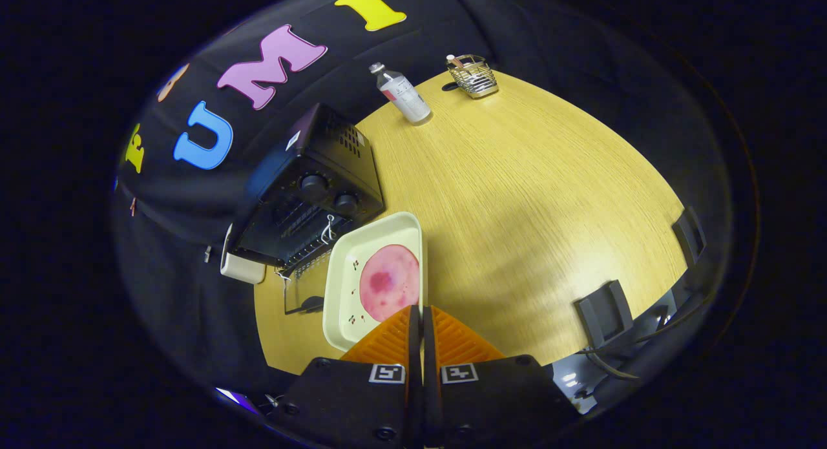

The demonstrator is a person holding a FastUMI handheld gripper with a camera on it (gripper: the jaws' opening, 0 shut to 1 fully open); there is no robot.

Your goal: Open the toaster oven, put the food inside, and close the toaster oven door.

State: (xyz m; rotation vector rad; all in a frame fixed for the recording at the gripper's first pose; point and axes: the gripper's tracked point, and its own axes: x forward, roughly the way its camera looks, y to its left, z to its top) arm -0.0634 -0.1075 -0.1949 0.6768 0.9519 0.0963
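The tongs (417,316) look pressed together — tips nearly touching, apparently nothing between them.

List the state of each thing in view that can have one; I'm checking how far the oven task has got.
Black toaster oven: glass door folded down, open.
Cream rectangular tray: its rim pinched between the fingers, tilted, just in front of the oven, round pink food slice on it.
Gripper: shut on the tray's edge.
White plastic bottle: upright, capped.
Wire metal basket: upright.
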